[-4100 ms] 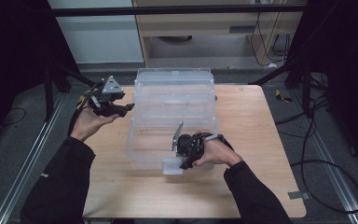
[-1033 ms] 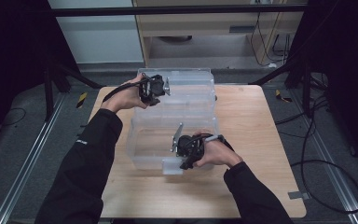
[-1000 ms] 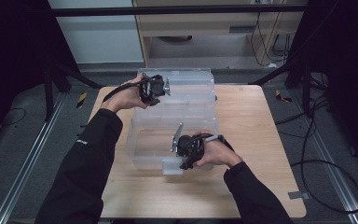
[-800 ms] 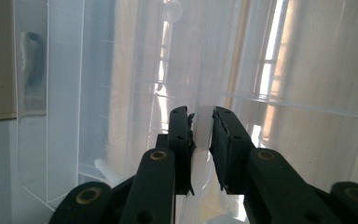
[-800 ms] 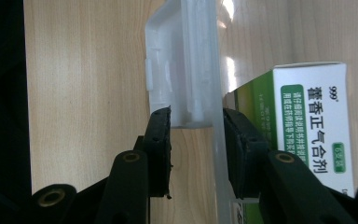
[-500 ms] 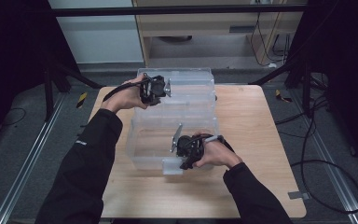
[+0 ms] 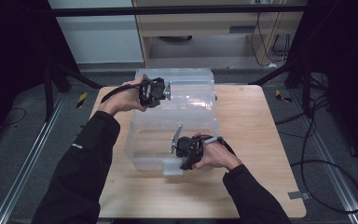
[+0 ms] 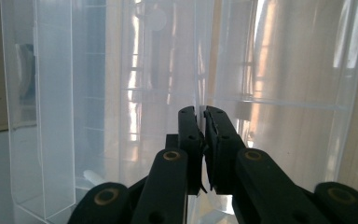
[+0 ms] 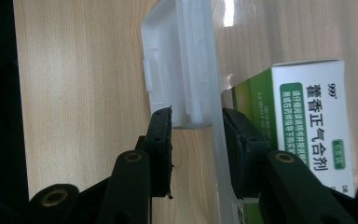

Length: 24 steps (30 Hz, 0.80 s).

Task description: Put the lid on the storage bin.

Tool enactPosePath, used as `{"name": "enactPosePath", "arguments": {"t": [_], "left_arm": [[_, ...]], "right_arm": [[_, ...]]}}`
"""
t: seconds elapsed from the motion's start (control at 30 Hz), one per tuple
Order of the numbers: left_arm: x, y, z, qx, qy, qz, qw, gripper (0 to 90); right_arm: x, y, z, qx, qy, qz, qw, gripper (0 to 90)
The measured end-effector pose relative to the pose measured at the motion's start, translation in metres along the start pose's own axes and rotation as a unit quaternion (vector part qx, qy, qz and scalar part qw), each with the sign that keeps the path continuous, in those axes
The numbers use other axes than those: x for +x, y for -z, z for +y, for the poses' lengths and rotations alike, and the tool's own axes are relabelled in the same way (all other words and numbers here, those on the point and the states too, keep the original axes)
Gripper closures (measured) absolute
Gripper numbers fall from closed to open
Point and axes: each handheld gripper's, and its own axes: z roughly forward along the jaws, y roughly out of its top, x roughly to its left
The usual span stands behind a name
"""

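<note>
**Both claws on the clear storage box**

High view: the clear plastic box [image 7: 168, 140] sits mid-bench [image 7: 261, 140], lid [image 7: 186, 88] swung open behind it. The left claw [image 7: 167, 91] is at the lid, the right claw [image 7: 179, 158] at the front latch [image 7: 172, 166].

Left claw view: jaws have just been closing, now pinching the thin lid edge [image 8: 200, 100].

Right claw view: jaws part-open, clamping the latch [image 9: 182, 70] and front wall; a green-and-white medicine carton [image 9: 307, 126] lies inside.

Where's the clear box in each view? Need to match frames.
High view: clear box mid-table, lid open at the back.
Left gripper view: the lid's panel rises from between the jaws, which have just been closing on it.
Right gripper view: the box's front latch sits between the jaws.
Shared landmark: wooden table.
</note>
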Motion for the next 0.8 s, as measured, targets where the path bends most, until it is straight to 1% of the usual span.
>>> {"name": "enactPosePath", "arguments": {"t": [0.03,0.07,0.1,0.13,0.17,0.2,0.23,0.27,0.3,0.37,0.4,0.5,0.57,0.6,0.63,0.7,0.8], "left_arm": [[-0.002,0.001,0.0,-0.002,-0.001,0.013,0.9999,85.2],[-0.003,0.003,0.001,0.004,-0.007,0.008,0.9999,85.2],[-0.004,0.004,0.002,0.003,-0.006,0.008,0.9999,85.3],[-0.006,0.005,0.003,0.005,-0.008,0.009,0.9999,85.3],[-0.006,0.005,0.003,0.004,-0.014,0.015,0.9998,85.3],[-0.009,0.006,0.003,0.003,-0.004,0.015,0.9999,85.2],[-0.01,0.007,0.003,0.007,-0.008,0.02,0.9998,85.2],[-0.01,0.008,0.003,0.006,-0.018,0.024,0.9995,85.2],[-0.012,0.01,0.003,0.009,-0.017,0.022,0.9996,85.3],[-0.015,0.011,0.001,0.003,-0.014,0.023,0.9996,85.3],[-0.015,0.012,0.001,0.0,-0.022,0.027,0.9994,85.2],[-0.019,0.014,0.002,0.001,-0.024,0.024,0.9994,85.3],[-0.023,0.017,0.002,0.008,-0.018,0.03,0.9994,85.3],[-0.025,0.018,0.001,0.008,-0.012,0.028,0.9995,85.3],[-0.025,0.018,0.001,0.003,-0.018,0.034,0.9992,85.3],[-0.027,0.019,0.0,0.0,-0.021,0.032,0.9993,85.3],[-0.031,0.02,-0.003,-0.009,-0.014,0.032,0.9993,85.3]], "right_arm": [[0.0,0.0,0.0,0.003,-0.002,0.0,1.0,65.1],[0.001,0.0,0.0,0.003,-0.007,-0.001,1.0,65.1],[0.002,0.0,0.0,0.003,-0.008,-0.003,1.0,65.1],[0.002,0.0,0.0,0.002,-0.008,-0.004,1.0,65.1],[0.002,0.0,0.0,0.002,-0.004,-0.002,1.0,65.1],[0.001,0.0,0.0,0.001,-0.001,-0.003,1.0,65.1],[0.001,0.0,0.0,0.001,-0.004,-0.003,1.0,65.2],[0.001,0.0,0.0,0.001,-0.002,-0.004,1.0,65.2],[0.001,0.0,0.0,0.001,-0.003,-0.004,1.0,65.2],[0.001,0.0,-0.001,-0.002,-0.006,-0.004,1.0,65.1],[0.001,-0.001,-0.001,-0.004,-0.004,-0.004,1.0,65.1],[0.001,0.0,-0.001,-0.003,-0.004,-0.003,1.0,65.1],[0.001,0.0,0.0,-0.002,-0.005,-0.004,1.0,65.1],[0.001,-0.001,0.0,-0.002,-0.006,-0.006,1.0,65.0],[0.001,-0.001,-0.001,-0.003,-0.006,-0.007,1.0,65.0],[0.002,-0.001,-0.001,-0.004,-0.006,-0.007,1.0,64.9],[0.002,0.0,-0.001,-0.004,-0.008,-0.005,0.9999,64.8]]}}
